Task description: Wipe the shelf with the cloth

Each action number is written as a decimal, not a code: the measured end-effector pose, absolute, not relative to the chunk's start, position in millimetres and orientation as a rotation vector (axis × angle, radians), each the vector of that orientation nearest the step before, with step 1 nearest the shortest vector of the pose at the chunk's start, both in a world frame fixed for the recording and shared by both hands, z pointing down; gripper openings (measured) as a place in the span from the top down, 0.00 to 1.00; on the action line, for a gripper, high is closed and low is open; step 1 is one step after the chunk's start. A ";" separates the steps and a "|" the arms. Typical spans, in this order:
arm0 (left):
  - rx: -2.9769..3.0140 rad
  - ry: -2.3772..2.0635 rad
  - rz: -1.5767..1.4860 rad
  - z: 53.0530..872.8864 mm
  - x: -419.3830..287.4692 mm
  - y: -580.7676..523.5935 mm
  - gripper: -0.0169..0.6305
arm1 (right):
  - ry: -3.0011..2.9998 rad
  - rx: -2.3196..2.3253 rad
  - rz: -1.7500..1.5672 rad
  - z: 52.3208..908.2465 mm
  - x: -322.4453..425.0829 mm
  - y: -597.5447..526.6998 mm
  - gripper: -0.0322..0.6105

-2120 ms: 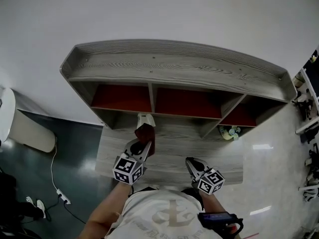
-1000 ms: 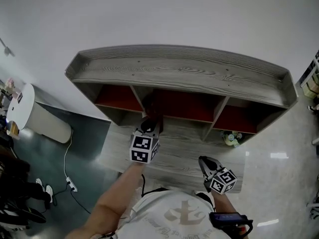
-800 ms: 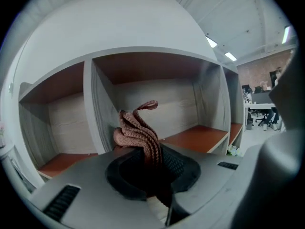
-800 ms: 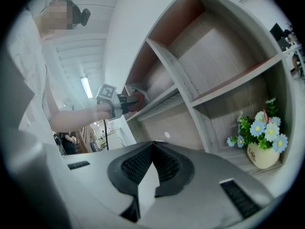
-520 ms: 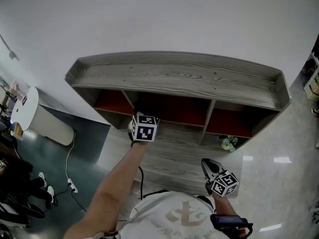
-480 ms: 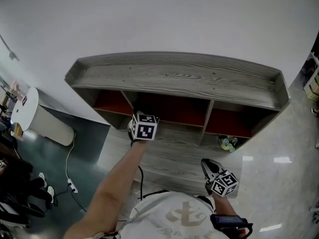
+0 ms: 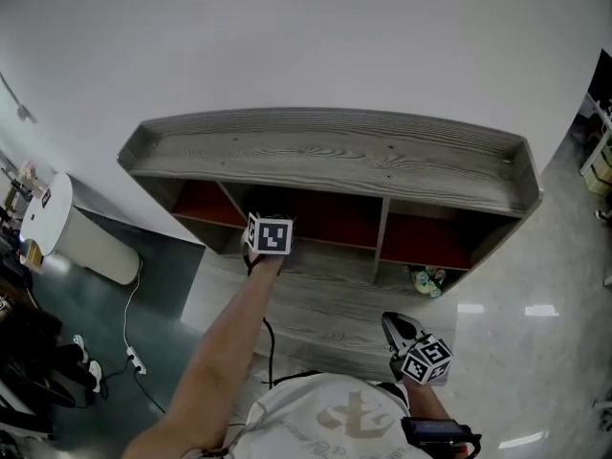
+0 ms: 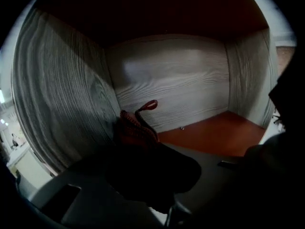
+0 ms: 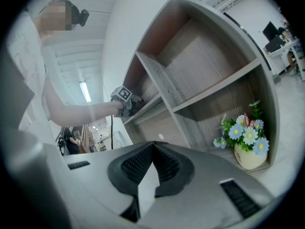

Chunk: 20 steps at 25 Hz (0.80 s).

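Observation:
The grey wooden shelf [image 7: 325, 151] has red-backed compartments under its top board. My left gripper [image 7: 268, 234] reaches into the left part of the middle compartment, its tips hidden under the top board. In the left gripper view the jaws [image 8: 143, 149] are shut on a dark red cloth [image 8: 137, 128], which sits against the compartment's left wall above the red-brown floor [image 8: 219, 132]. My right gripper [image 7: 392, 323] hangs low in front of the shelf, shut [image 9: 153, 145] with nothing in it. It looks toward the left gripper [image 9: 125, 99] from the side.
A small pot of blue and white flowers [image 7: 426, 279] [image 9: 248, 149] stands in the lower right compartment. The lower shelf board [image 7: 325, 304] juts out toward me. A white round object [image 7: 43, 199] and a cable with a power strip [image 7: 129, 357] are at the left on the floor.
My left gripper has gone from above the lower board up and forward into the middle compartment, carrying the cloth. The right gripper has stayed low and shut.

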State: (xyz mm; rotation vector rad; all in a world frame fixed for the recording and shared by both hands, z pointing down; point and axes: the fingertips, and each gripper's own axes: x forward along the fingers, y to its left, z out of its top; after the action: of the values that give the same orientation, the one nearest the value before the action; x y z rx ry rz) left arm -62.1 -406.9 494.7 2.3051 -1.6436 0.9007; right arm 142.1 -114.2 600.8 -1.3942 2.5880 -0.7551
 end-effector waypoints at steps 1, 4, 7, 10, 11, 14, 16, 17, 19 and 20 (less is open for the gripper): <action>2.300 -1.636 0.870 494.9 -62.3 -407.9 0.88 | 2.583 -1.398 -0.757 602.0 144.8 -113.2 0.94; 2.307 -1.634 0.851 495.3 -63.0 -411.3 0.88 | 2.562 -1.407 -0.775 607.2 151.5 -108.5 0.94; 2.308 -1.609 0.866 494.7 -62.4 -407.9 0.88 | 2.542 -1.410 -0.802 613.4 154.9 -103.0 0.94; 2.319 -1.581 0.878 488.0 -57.0 -404.1 0.88 | 2.528 -1.411 -0.812 616.1 156.6 -100.3 0.94; 2.331 -1.566 0.877 487.2 -52.9 -403.4 0.88 | 2.526 -1.412 -0.814 616.6 156.7 -99.8 0.94; 2.372 -1.525 0.879 487.4 -37.9 -398.6 0.88 | 2.520 -1.415 -0.817 617.6 156.7 -97.3 0.94; 2.394 -1.502 0.888 487.8 -27.3 -394.2 0.88 | 2.515 -1.419 -0.815 617.6 157.5 -95.5 0.94; 2.405 -1.487 0.890 487.7 -21.5 -392.0 0.88 | 2.512 -1.422 -0.813 617.6 158.1 -94.7 0.94; 2.426 -1.454 0.893 487.9 -9.6 -387.5 0.88 | 2.505 -1.427 -0.812 617.9 159.6 -93.1 0.94; 2.435 -1.438 0.895 488.2 -3.9 -385.2 0.88 | 2.502 -1.430 -0.812 618.1 160.5 -92.2 0.94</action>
State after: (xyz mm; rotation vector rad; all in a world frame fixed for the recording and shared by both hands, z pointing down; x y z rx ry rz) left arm -3.9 -385.2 488.2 2.4352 -1.4375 0.8954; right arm 160.5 -92.2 618.1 -1.4298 2.5021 -0.8122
